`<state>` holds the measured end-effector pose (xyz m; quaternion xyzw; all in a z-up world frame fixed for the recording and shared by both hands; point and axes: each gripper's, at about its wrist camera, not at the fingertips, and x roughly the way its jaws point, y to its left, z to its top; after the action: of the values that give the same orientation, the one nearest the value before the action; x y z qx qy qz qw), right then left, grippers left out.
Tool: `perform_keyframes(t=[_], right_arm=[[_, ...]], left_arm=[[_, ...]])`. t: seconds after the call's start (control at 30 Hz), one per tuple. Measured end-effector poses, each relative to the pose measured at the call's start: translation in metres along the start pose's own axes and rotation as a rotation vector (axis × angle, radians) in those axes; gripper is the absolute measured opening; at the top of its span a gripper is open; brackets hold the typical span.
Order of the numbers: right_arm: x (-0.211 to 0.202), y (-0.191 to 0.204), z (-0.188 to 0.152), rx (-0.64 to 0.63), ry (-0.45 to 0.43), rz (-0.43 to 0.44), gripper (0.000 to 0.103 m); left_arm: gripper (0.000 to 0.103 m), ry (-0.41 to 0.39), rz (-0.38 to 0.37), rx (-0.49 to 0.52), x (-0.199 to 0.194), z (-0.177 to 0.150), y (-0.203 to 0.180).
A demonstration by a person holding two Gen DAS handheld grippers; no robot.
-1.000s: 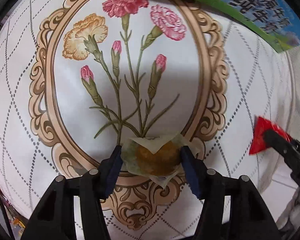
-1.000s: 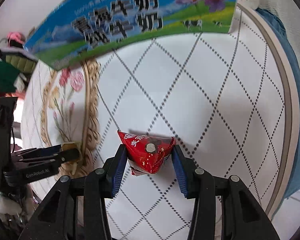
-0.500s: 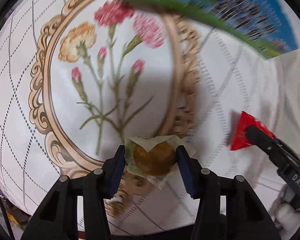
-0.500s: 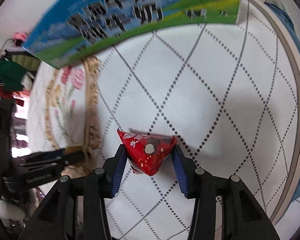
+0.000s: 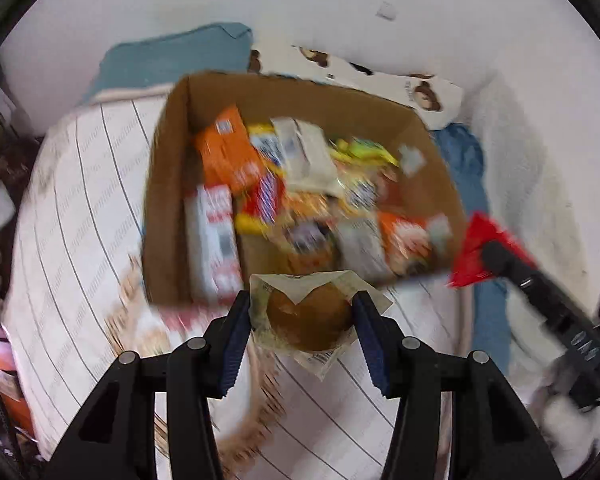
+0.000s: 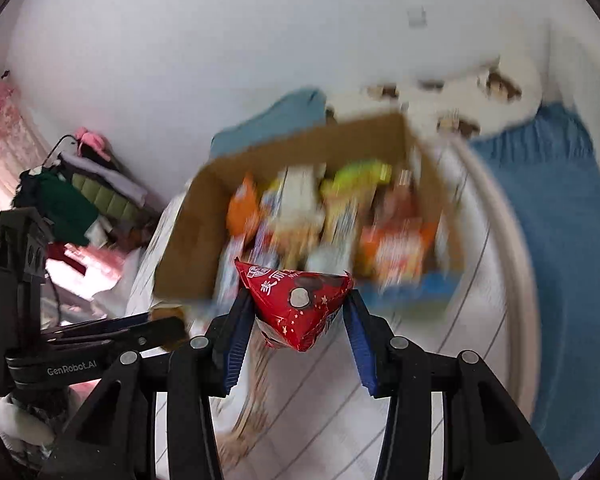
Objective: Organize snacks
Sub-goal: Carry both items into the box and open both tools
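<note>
Carry step: left gripper (image 5: 302, 320) clamped on wrapped bun (image 5: 309, 316), right gripper (image 6: 297, 312) clamped on red pkt (image 6: 296, 304), cardboard box (image 5: 172, 184) just ahead of fingertips; next, prob. release over the box w/ other snacks.

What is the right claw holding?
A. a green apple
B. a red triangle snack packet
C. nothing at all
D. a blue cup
B. In the right wrist view, the right claw is closed on a red triangle snack packet, with the cardboard box of snacks just ahead of it.
</note>
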<state>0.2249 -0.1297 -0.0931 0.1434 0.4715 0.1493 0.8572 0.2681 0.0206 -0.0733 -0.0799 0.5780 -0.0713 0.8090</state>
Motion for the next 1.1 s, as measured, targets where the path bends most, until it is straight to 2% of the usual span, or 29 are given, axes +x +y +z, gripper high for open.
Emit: perform_keyframes(t=[0.1,0.23,0.4,0.43,0.47,0.5,0.53,0.57,0.67,0.8,1.1], right_arm=[[0.018,-0.008,0.038,-0.017,-0.007,-0.046,0.048],[0.063,-0.023,0.076,-0.030,0.054,-0.110,0.048],[0.123,-0.045,0.092,-0.017,0.149,-0.168,0.050],[0.133,-0.047,0.094,-0.018,0.163,-0.176,0.054],[0.141,-0.050,0.094,-0.019,0.184,-0.185,0.069],[0.151,-0.053,0.096,-0.015,0.211,-0.205,0.079],[0.156,-0.054,0.096,-0.014,0.227,-0.212,0.093],[0.159,-0.055,0.096,-0.014,0.239,-0.215,0.093],[0.166,-0.050,0.092,-0.045,0.278,-0.232,0.098],[0.163,-0.044,0.082,-0.071,0.325,-0.261,0.099],[0.138,-0.041,0.069,-0.089,0.328,-0.294,0.099]], left_arm=[[0.048,0.046,0.053,-0.007,0.022,0.022,0.026],[0.051,0.127,0.116,0.005,0.063,0.038,0.034],[0.051,0.211,0.123,-0.018,0.094,0.040,0.042],[0.055,0.214,0.124,-0.035,0.097,0.041,0.045],[0.063,0.214,0.124,-0.046,0.097,0.042,0.046],[0.066,0.215,0.116,-0.058,0.099,0.043,0.047],[0.076,0.219,0.092,-0.072,0.100,0.044,0.048],[0.085,0.219,0.083,-0.079,0.100,0.045,0.047],[0.096,0.198,0.095,-0.069,0.098,0.047,0.040],[0.096,0.183,0.114,-0.058,0.094,0.049,0.034],[0.096,0.147,0.137,-0.049,0.084,0.050,0.031]])
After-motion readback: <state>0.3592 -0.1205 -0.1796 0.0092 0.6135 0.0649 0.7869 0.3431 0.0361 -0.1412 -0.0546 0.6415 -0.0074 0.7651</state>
